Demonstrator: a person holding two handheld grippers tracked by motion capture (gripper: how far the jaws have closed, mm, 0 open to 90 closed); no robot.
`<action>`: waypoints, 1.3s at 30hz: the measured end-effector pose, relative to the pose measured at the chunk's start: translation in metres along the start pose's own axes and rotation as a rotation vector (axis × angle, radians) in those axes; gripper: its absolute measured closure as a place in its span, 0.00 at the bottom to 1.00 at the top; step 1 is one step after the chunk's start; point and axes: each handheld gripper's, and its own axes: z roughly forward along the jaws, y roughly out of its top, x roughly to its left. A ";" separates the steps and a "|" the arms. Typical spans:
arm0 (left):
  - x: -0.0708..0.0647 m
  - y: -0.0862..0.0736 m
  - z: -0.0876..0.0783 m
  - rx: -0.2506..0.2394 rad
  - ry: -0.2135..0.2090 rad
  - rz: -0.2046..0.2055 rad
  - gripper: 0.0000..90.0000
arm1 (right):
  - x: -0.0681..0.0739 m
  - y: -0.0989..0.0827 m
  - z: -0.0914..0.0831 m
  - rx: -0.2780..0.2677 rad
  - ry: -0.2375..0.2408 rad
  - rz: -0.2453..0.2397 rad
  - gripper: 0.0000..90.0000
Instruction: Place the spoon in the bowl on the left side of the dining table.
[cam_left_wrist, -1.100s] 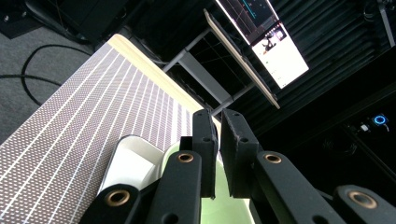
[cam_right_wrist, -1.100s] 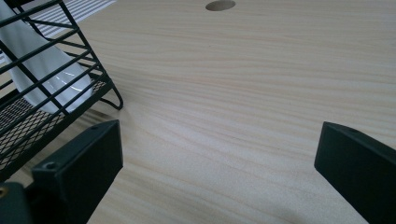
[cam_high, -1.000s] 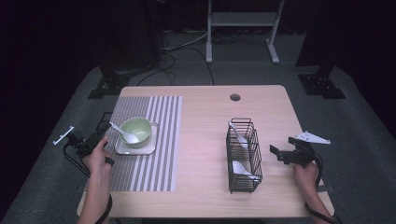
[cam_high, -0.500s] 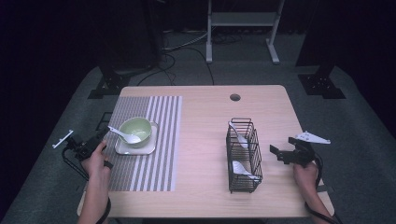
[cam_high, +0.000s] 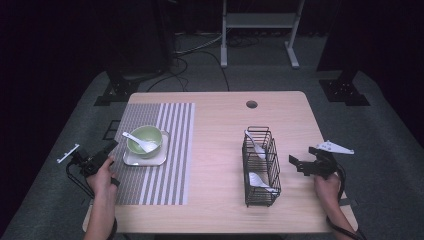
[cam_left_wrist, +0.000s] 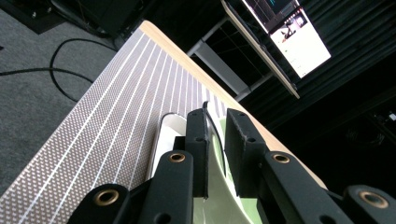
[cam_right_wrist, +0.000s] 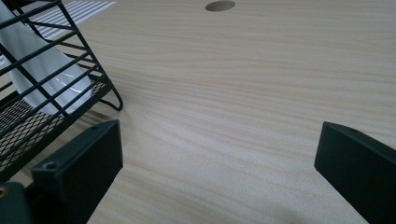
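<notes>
A black wire rack (cam_high: 261, 167) is standing on the worktop (cam_high: 220, 150), near the person's edge and to the right. Two white spoons are sitting in it, one (cam_high: 260, 180) in the near part and one (cam_high: 254, 142) in the far part. In the right gripper view, the near spoon (cam_right_wrist: 44, 79) is leaning behind the bars.

Farther back on the left, a green bowl (cam_high: 145, 140) is sitting on a white plate (cam_high: 145, 157). The plate is lying on a striped mat (cam_high: 170, 145). A third white spoon (cam_high: 140, 142) is resting in the bowl.

The left gripper (cam_high: 107, 150) is waiting just beside the plate, at the left edge of the mat. Its jaws are standing a small gap apart, and they have just been opening a little. In the left gripper view the plate's rim (cam_left_wrist: 166, 135) is showing between them, but the pads are not pressing on it.

The right gripper (cam_high: 300, 164) is hanging just right of the rack. Its jaws are wide open, with nothing but bare wood between them.
</notes>
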 end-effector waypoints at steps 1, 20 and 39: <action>0.000 -0.001 0.000 -0.001 -0.002 0.000 0.87 | 0.000 0.000 0.000 0.000 0.000 0.002 0.00; -0.002 -0.016 -0.015 0.045 -0.050 0.069 0.80 | 0.002 0.000 0.001 0.012 -0.014 -0.014 0.00; -0.020 -0.021 -0.029 0.060 -0.093 0.145 0.74 | 0.002 0.000 0.000 0.011 -0.011 -0.013 0.00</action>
